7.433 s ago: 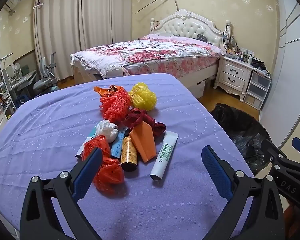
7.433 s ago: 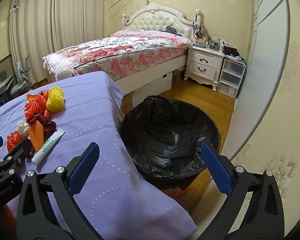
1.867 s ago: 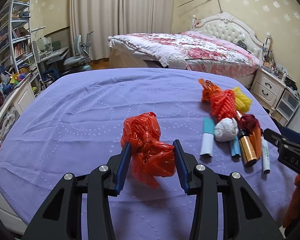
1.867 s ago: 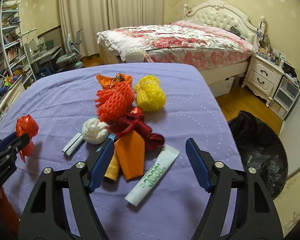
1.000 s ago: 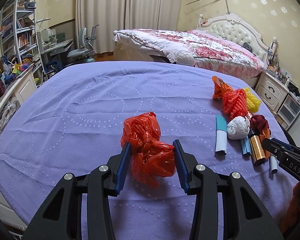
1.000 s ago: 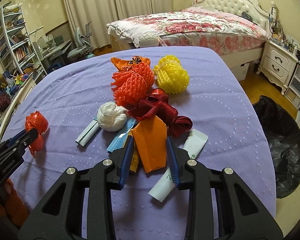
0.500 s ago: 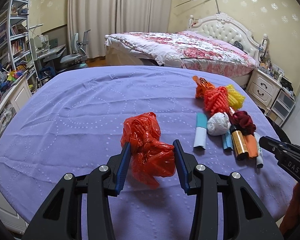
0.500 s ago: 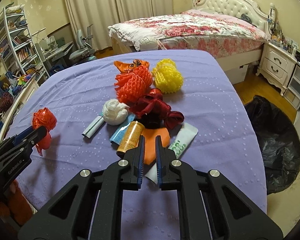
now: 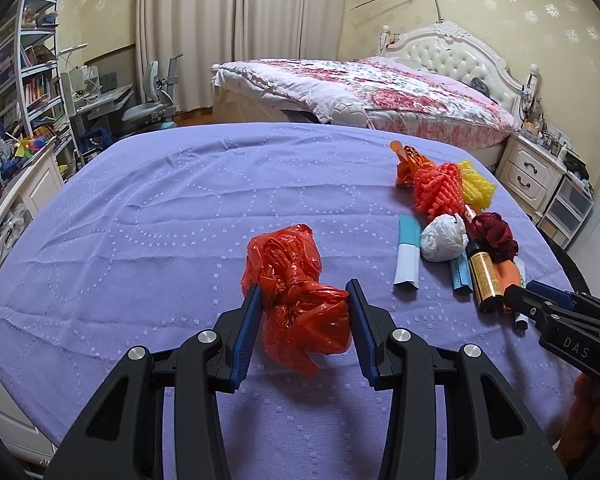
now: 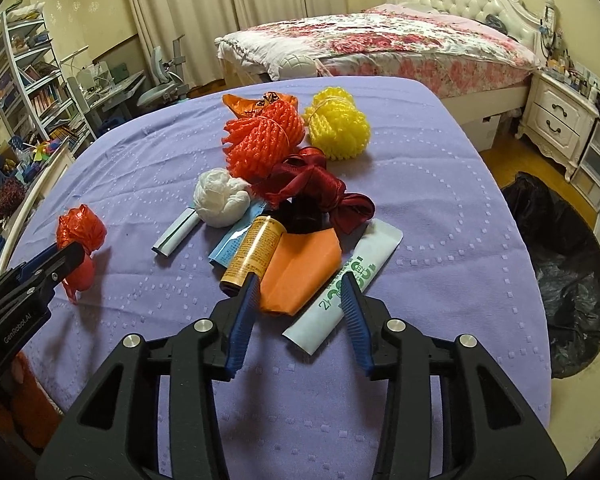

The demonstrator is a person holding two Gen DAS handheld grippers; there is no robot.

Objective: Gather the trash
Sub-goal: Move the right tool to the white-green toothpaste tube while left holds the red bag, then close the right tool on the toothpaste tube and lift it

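The left gripper (image 9: 303,312) pinches a crumpled red plastic bag (image 9: 296,292) between its blue pads, the bag bulging out ahead of the fingers toward 12 o'clock above the purple worktop (image 9: 160,216).

The right gripper (image 10: 300,300) has just been opening and its jaws now stand apart — the lower end of an orange paper packet (image 10: 300,272) lies between the fingers, and the pads do not press on it. At the left finger lies a gold bottle (image 10: 252,254), its dark cap beside that pad; at the right finger lies a white tube with green print (image 10: 344,284), slanting from 7 to 1 o'clock.

Beyond the packet, at 12 o'clock, a dark red ribbon (image 10: 316,188) sits tangled on top of the pile. Further on are an orange foam net (image 10: 264,140) and a yellow foam net (image 10: 338,124), side by side. At 11 o'clock a white plastic ball (image 10: 220,198) rests near a blue wrapper (image 10: 236,244) and a pale blue stick (image 10: 176,234).

At 3 o'clock, off the worktop's edge, stands a bin lined with a black bag (image 10: 560,264). A bed (image 10: 380,40) fills the far side of the room.
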